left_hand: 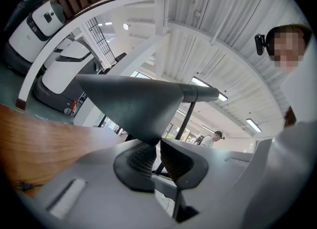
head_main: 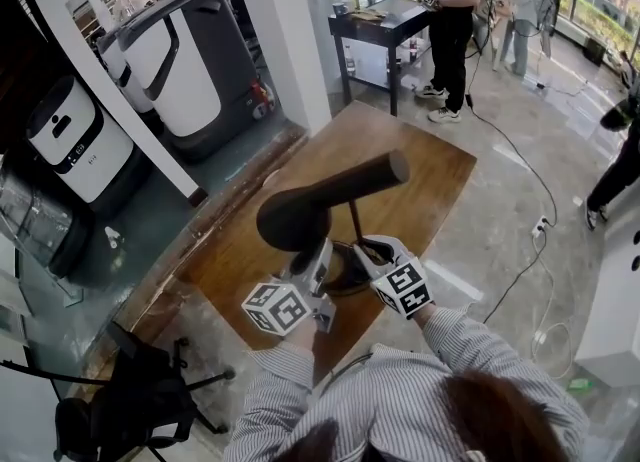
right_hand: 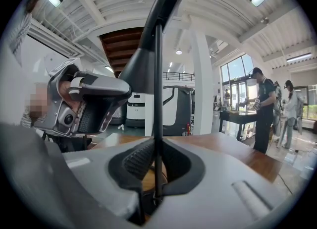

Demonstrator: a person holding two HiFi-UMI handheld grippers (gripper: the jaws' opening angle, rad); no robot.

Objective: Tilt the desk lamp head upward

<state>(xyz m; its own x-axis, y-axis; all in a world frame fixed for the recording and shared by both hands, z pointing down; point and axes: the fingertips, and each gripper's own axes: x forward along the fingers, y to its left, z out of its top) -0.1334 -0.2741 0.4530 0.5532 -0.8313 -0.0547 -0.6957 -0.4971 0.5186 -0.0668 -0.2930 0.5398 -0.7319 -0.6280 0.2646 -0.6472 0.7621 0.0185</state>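
Lamp base (head_main: 345, 282) stands on the wooden desk (head_main: 430, 170), at the end nearest me. The thin stem (head_main: 354, 222) rises from the lamp base, with the lamp head (head_main: 320, 205) on top. Its wide shade end is on my side of the stem and its narrow end runs past it. My left hand-held gripper (head_main: 318, 255) is clamped on the shade's lower rim, left of the stem. My right hand-held gripper (head_main: 372, 248) is closed on the stem, low down, just above the lamp base.

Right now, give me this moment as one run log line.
left gripper: shut on desk lamp head | right gripper: shut on lamp stem | surface: wooden table
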